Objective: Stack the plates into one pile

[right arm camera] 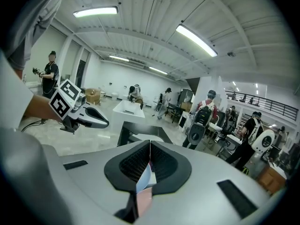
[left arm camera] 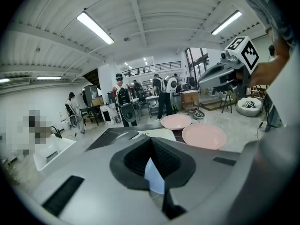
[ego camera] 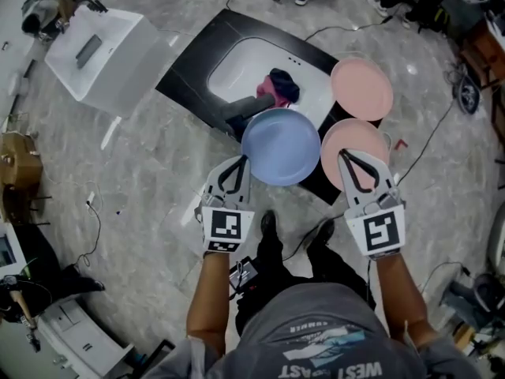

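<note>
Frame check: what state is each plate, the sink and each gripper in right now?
blue plate: right way up, empty, not stacked.
near pink plate: right way up, empty, unstacked, beside the blue one.
far pink plate: right way up, empty, lying by itself.
sink: holds bunched cloths.
left gripper: jaws shut, nothing held.
right gripper: jaws shut, nothing held.
</note>
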A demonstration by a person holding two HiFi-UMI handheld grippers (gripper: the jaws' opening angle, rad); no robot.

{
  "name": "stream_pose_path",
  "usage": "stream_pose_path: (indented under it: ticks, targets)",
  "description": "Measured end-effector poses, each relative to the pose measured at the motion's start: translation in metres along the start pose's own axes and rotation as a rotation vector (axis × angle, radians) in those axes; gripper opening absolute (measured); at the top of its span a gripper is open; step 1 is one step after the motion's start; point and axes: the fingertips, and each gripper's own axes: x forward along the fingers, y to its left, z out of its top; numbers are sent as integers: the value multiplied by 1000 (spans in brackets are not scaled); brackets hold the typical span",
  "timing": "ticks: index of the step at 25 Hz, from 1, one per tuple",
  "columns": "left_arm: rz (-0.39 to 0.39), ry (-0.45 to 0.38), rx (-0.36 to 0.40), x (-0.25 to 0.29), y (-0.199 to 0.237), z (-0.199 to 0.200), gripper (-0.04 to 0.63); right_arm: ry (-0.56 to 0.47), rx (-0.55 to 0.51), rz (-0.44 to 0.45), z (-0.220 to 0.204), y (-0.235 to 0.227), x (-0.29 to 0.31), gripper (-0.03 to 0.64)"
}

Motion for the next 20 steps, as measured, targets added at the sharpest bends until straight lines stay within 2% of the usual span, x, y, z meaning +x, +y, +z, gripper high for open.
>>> stream_pose_path:
  ticks: [10,20]
  targets:
    - [24,117,-27,31,9,-72,3,60,-7,9,-38,10,18,31]
    - [59,203,-180,63,17,-138,5,118,-12,33,-71,25,31,31]
